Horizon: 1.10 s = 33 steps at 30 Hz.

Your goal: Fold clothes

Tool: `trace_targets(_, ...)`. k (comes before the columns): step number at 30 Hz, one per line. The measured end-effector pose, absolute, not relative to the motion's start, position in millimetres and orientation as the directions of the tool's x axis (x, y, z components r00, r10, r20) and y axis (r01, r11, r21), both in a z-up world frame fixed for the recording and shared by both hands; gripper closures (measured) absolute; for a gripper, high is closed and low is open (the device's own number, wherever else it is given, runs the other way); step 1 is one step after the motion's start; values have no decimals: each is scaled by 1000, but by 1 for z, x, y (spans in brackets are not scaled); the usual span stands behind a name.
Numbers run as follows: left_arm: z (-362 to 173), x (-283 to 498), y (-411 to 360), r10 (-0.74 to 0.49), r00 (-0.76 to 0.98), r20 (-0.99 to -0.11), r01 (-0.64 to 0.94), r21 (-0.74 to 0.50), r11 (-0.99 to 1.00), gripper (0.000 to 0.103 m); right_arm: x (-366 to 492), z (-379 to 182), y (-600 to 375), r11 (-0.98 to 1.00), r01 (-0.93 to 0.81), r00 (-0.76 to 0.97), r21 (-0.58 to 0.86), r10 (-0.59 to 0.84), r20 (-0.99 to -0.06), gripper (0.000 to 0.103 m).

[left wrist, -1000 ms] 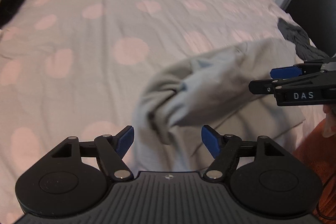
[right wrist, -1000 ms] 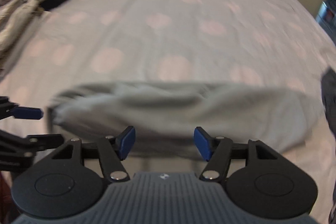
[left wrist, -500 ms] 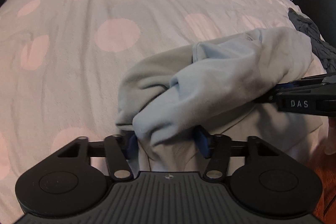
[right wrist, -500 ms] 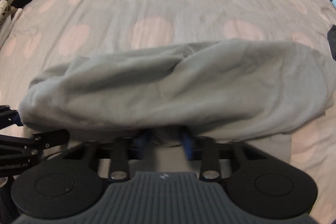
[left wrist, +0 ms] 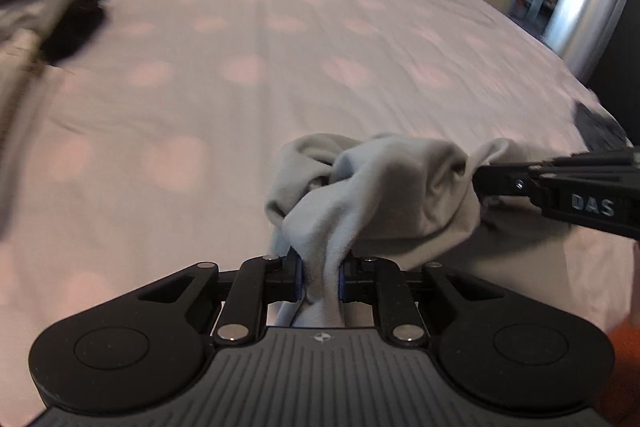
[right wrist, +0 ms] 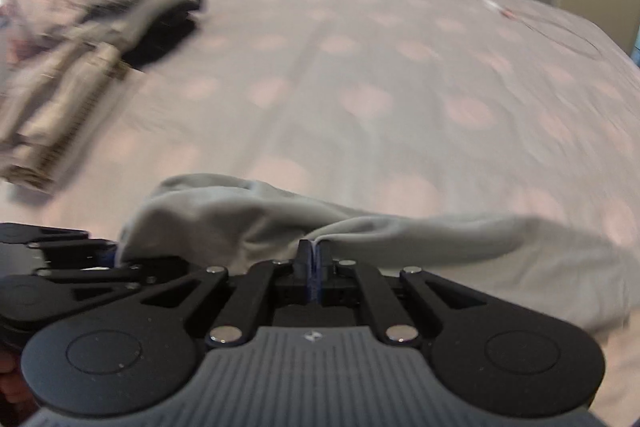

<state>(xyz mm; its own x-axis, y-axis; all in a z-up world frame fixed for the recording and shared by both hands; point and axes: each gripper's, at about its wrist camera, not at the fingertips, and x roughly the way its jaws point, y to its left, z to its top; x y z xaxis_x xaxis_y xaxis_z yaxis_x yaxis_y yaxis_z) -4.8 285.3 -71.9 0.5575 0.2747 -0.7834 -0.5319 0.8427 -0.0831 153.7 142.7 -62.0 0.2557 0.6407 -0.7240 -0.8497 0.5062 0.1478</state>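
Two hand-held grippers are clamped on one pale grey garment (left wrist: pixel 384 187) just above the bed (left wrist: pixel 240 75), whose cover is grey with pink dots. In the left wrist view the left hand-held gripper (left wrist: pixel 319 277) has its blue pads pressed on a thick bunch of the cloth, with the fabric running down between them. The same view shows the right hand-held gripper (left wrist: pixel 486 183) from the side, coming in from the right with its tip buried in the cloth, and a strip of dark knit fabric (left wrist: pixel 596 125) at the right edge of the bed. A blurred pile of clothes (left wrist: pixel 52 11) lies at the far left.

From the right wrist view the right hand-held gripper (right wrist: pixel 315 261) has its fingers closed almost fully together, with only a thin edge of the garment (right wrist: pixel 280 223) pinched between them. Here the cloth stretches in a long sagging band to the right, which the other view does not reveal. The left hand-held gripper (right wrist: pixel 110 253) appears at the left edge, meeting the garment's end. The pile of clothes (right wrist: pixel 100 39) is plainer here, striped and dark pieces heaped at the far left of the bed.

A second ago both sets of fingers stood wide apart with the garment lying ahead of them; half a second ago they were low over it and closing; now both are clamped, and the cloth is bunched and raised.
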Motion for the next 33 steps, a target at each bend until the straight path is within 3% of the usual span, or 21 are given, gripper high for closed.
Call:
trace_targets(6, -44, -47, 323, 423, 503, -754, -668, -28, 744, 86, 114, -34, 186, 368, -902, 138, 226, 742, -655, 101)
trace_targets(13, -63, -57, 349, 433, 418, -799, -730, -12, 683, 86, 97, -47, 212, 328, -910, 72, 252, 725, -685, 100)
trace_targets(18, -86, -60, 350, 431, 372, -823, -732, 26, 681, 83, 113, -64, 196, 387, -893, 111, 231, 686, -719, 89)
trace_targets(20, -89, -67, 351, 433, 366, -823, -734, 30, 678, 80, 123, -69, 184, 420, -879, 135, 226, 673, -727, 80)
trace_targets(22, -89, -71, 352, 438, 373, -818, -736, 27, 676, 78, 137, -76, 172, 474, -860, 182, 189, 631, -754, 80)
trace_targets(25, -83, -79, 354, 453, 395, -799, -737, 19, 676, 66, 159, -91, 153, 556, -822, 247, 125, 545, -801, 77)
trace_targets(27, -75, -83, 354, 460, 421, -782, -733, 6, 681, 43, 172, -100, 141, 593, -800, 271, 94, 496, -825, 71)
trace_targets(33, -57, -80, 345, 397, 514, -760, -657, -51, 753, 33, 201, -116, 113, 674, -737, 297, 52, 392, -871, 50)
